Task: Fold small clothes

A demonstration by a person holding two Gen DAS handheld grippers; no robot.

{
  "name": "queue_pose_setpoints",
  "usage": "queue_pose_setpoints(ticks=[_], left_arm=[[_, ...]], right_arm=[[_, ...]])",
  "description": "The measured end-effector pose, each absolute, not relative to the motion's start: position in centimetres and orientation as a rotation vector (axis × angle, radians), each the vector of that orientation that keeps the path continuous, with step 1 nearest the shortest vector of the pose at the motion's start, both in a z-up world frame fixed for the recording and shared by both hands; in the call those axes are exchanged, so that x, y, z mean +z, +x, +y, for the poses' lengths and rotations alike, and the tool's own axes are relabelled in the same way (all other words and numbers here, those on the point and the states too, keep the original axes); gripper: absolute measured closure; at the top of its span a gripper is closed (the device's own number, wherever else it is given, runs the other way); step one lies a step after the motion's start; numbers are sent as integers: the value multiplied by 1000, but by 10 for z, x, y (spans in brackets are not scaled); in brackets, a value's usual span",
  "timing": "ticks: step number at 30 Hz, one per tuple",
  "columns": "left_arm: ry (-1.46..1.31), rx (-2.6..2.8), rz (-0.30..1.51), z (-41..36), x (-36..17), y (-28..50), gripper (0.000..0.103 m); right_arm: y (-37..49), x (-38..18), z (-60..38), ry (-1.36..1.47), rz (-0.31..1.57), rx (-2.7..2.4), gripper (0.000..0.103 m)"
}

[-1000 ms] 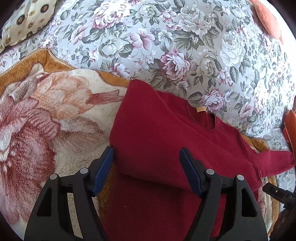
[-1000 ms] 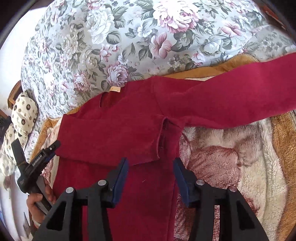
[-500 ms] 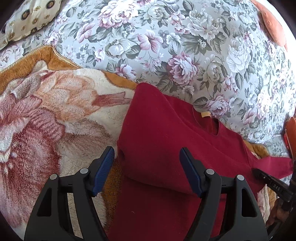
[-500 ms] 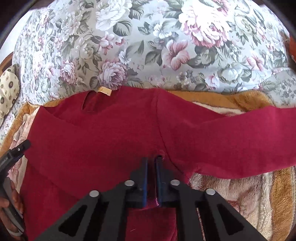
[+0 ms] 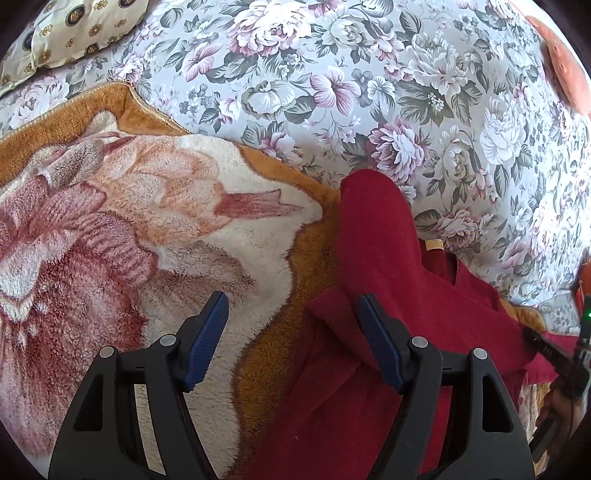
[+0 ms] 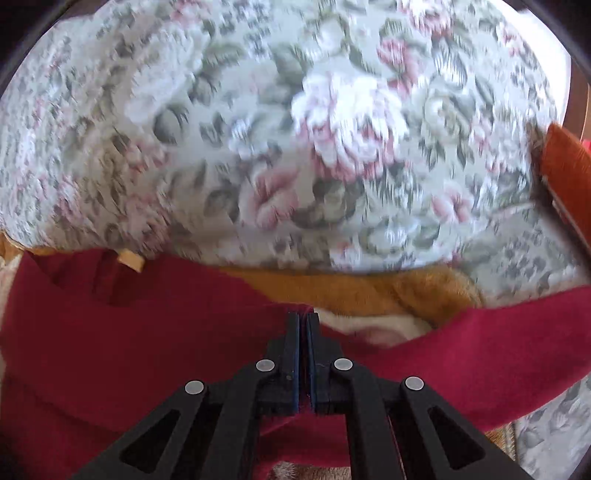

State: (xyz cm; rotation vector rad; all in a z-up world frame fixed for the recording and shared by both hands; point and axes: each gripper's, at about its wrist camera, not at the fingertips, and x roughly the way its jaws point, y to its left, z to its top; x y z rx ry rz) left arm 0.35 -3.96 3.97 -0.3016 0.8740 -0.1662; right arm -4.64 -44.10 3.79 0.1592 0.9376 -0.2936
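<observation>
A small dark red long-sleeved top lies on a plush flowered blanket, with one sleeve folded over its body. My left gripper is open and empty, hovering over the top's left edge and the blanket. My right gripper is shut on the red top near its right armpit and lifts the cloth; the right sleeve trails to the right. The right wrist view is blurred by motion. The top's tan neck label shows at the left.
A grey floral bedspread covers the bed beyond the blanket. A cream patterned pillow lies at the far left. An orange object sits at the right edge. The right gripper's tip shows in the left wrist view.
My right gripper closed on the top near the armpit and has pulled it up and leftwards. The left gripper has shifted left, still open, so the top now lies to its right.
</observation>
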Motion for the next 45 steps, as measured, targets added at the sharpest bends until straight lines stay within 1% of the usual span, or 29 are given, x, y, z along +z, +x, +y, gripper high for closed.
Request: queue_pose_setpoints(ticks=[1, 2, 3, 4, 5, 6, 7, 9, 12, 14, 15, 16, 21, 22, 23, 24, 25, 28, 32, 35, 38, 39, 40, 42, 45], left_arm=[[-291, -155, 877, -38, 41, 3, 30], [-279, -145, 884, -36, 42, 2, 30], [-265, -138, 898, -34, 43, 2, 30], [-253, -138, 919, -32, 43, 1, 30], [-254, -152, 938, -30, 43, 1, 30], [-267, -183, 954, -27, 44, 1, 30], [-281, -214, 969, -26, 44, 1, 30], [-276, -239, 992, -29, 44, -1, 30], [-189, -192, 1016, -39, 38, -3, 30], [-139, -167, 1039, -43, 30, -1, 30], [-136, -168, 1045, -43, 27, -1, 30], [-137, -166, 1041, -43, 26, -1, 30], [-100, -164, 1026, -46, 24, -3, 30], [-93, -164, 1022, -46, 24, -3, 30], [-92, -163, 1015, -46, 23, -4, 30], [-89, -157, 1010, -46, 23, -5, 30], [-82, -148, 1005, -48, 23, -6, 30], [-53, -132, 1000, -51, 23, -8, 30], [-85, -138, 999, -46, 23, -7, 30], [-64, -135, 998, -48, 24, -8, 30], [-101, -142, 995, -44, 26, -8, 30], [-124, -139, 991, -42, 29, -7, 30], [-143, -129, 980, -39, 32, -8, 30], [-145, -100, 936, -36, 41, -11, 30], [-146, -84, 873, -33, 53, -14, 30]], right_arm=[[-47, 29, -443, 166, 977, -292, 99], [-50, 28, -445, 173, 978, -291, 98], [-57, 38, -445, 202, 938, -287, 92], [-61, 47, -443, 219, 900, -280, 83], [-65, 62, -438, 241, 857, -251, 77], [-64, 74, -429, 258, 833, -207, 68], [-61, 84, -419, 273, 817, -145, 66], [-43, 100, -385, 314, 804, 49, 66], [-5, 109, -322, 374, 806, 322, 66], [20, 110, -281, 362, 813, 448, 64], [37, 108, -254, 324, 822, 492, 61], [49, 106, -237, 291, 831, 500, 61], [106, 76, -172, 95, 952, 515, 60], [113, 70, -167, 74, 970, 527, 68], [115, 68, -162, 43, 967, 533, 80], [115, 71, -159, -3, 936, 510, 93], [114, 75, -158, -33, 898, 490, 94], [120, 83, -156, -72, 858, 429, 96], [143, 62, -147, -144, 868, 326, 96], [148, 45, -145, -62, 890, 355, 93], [132, 63, -168, 66, 866, 395, 88], [121, 74, -183, 127, 847, 402, 83], [112, 81, -194, 158, 834, 396, 80], [88, 95, -216, 203, 821, 395, 80], [53, 97, -229, 252, 794, 438, 80]])
